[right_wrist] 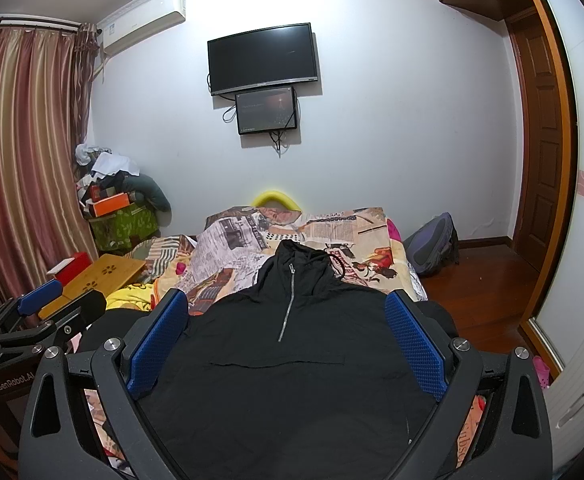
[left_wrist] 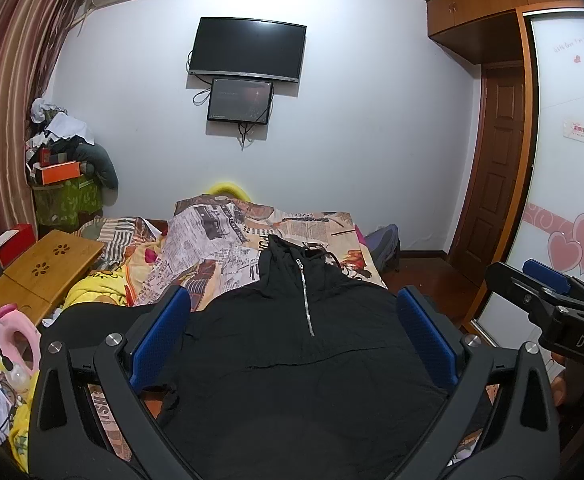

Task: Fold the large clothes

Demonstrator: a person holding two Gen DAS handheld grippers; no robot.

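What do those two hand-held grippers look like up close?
Both match. The left hand-held gripper and right hand-held gripper have black angular frames with silver round bolts and two blue textured pads. White lettering marks their bodies: "DAS" on the right, "GenRobot.AI" on the left.

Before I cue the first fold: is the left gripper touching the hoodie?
Cannot tell. In the left wrist view the open left gripper frames the hoodie; neither contact nor gap shows.

A black flat-screen television (left_wrist: 248,49) hangs on the white wall above a smaller dark monitor (left_wrist: 240,100), striped reddish curtains (right_wrist: 20,152) cover the left side, and a grey backpack (right_wrist: 432,246) leans beside the newspaper-print bedspread (right_wrist: 344,224).
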